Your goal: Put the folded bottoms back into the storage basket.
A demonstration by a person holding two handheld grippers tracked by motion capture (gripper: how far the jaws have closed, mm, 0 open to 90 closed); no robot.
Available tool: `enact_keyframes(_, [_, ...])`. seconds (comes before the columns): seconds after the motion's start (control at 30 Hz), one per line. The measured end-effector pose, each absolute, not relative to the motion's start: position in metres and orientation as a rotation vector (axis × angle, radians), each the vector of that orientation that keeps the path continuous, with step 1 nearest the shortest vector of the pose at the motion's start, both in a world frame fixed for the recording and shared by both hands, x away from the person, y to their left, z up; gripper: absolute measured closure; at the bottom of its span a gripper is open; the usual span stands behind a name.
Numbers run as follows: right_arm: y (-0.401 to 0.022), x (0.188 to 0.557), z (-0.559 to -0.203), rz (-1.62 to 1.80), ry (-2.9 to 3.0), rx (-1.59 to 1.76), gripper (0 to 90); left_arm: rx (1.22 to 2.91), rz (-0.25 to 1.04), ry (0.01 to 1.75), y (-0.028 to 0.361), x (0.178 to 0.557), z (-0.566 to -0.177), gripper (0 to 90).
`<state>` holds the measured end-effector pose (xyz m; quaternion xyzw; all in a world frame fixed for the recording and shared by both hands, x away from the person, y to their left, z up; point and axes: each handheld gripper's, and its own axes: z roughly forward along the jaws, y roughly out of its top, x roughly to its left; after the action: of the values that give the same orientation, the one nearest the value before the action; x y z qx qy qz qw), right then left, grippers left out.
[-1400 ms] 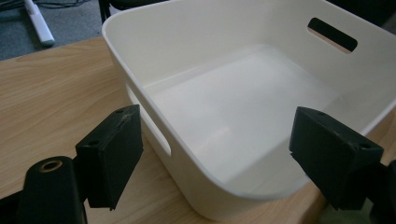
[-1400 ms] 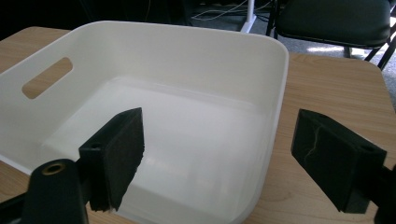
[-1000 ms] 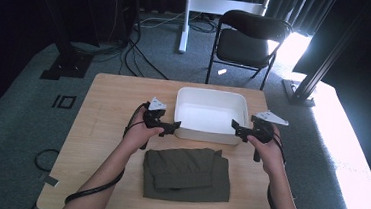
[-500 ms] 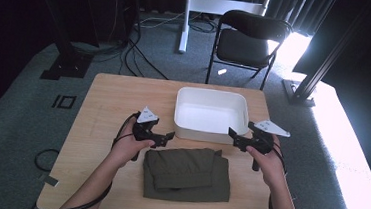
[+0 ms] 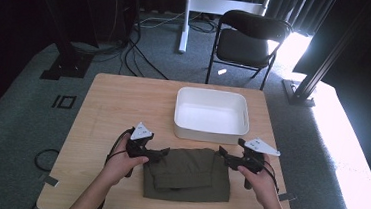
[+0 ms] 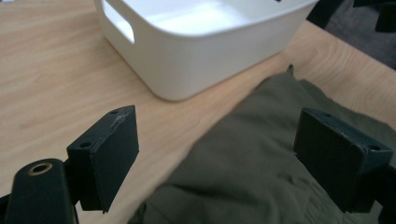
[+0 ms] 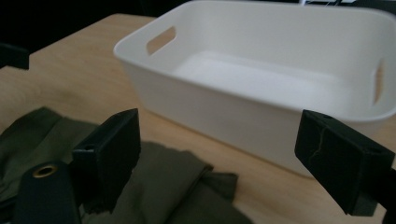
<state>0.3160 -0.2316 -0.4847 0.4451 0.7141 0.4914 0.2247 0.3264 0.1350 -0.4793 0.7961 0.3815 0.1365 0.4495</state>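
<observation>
Two spread hand-held grippers, left [image 5: 163,154], right [image 5: 224,153], flanking folded green cloth [image 5: 188,174]

Behind your table [image 5: 108,108] a black folding chair [image 5: 249,39] sits on grey carpet [image 5: 16,121], cables [image 5: 137,55] snaking past it, sunlight glaring right.

Place: you're in a lab or recording studio.
Walls: black curtains [image 5: 301,13].
Floor: grey carpet [image 5: 16,121], loose cables [image 5: 142,56].
Furniture: wooden bench [image 5: 118,104], folding chair [image 5: 246,41], metal stand [image 5: 185,19].
</observation>
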Motion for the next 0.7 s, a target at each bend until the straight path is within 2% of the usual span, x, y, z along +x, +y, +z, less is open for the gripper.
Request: enact_keyframes(0.7, [-0.201,0.302,-0.547,1.243,2.079,1.327,14.2,1.969,0.284,1.109,0.141,0.296,-0.522,15.6])
